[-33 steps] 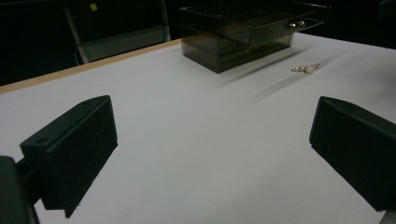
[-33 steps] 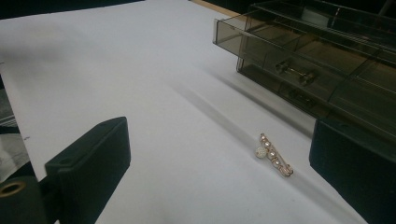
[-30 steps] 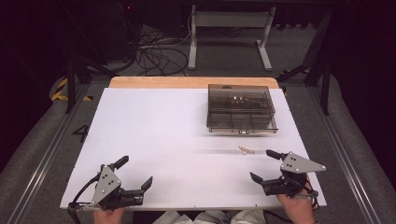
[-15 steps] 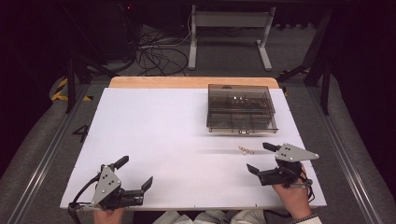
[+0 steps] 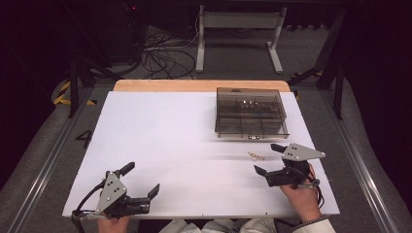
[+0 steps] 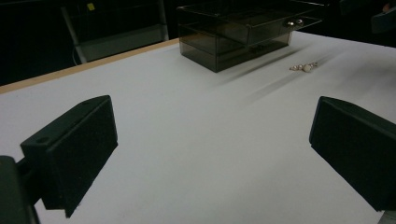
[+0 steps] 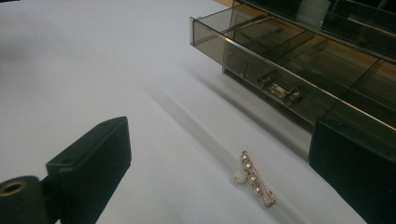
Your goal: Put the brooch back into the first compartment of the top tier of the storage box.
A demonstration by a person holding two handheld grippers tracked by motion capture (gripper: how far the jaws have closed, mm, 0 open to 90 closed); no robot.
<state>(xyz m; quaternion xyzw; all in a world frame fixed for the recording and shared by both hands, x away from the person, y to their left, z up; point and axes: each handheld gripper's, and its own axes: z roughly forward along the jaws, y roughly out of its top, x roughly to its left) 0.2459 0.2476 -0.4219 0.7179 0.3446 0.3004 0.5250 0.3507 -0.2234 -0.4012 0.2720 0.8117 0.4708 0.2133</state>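
Pearl brooch (image 7: 254, 179) flat on the table — just ahead of the gaping, empty right gripper (image 7: 219, 172).

Dim, grainy frames; bright white table (image 5: 184, 141) against black surroundings, soft streaked shadows, blurred near claw jaws.

In the high view, the left gripper (image 5: 142, 179) sits in the lower left of the frame, held by a hand (image 5: 112, 224) at the bottom edge. Its jaws stand wide apart, angled toward the upper right. The right gripper (image 5: 266, 158) lies in the lower right, gripped by the right hand (image 5: 301, 196), whose wrist enters from the bottom edge. Its jaws are spread too, pointing to the left. In both gripper views the black jaws rise at the lower corners with a broad gap between them.
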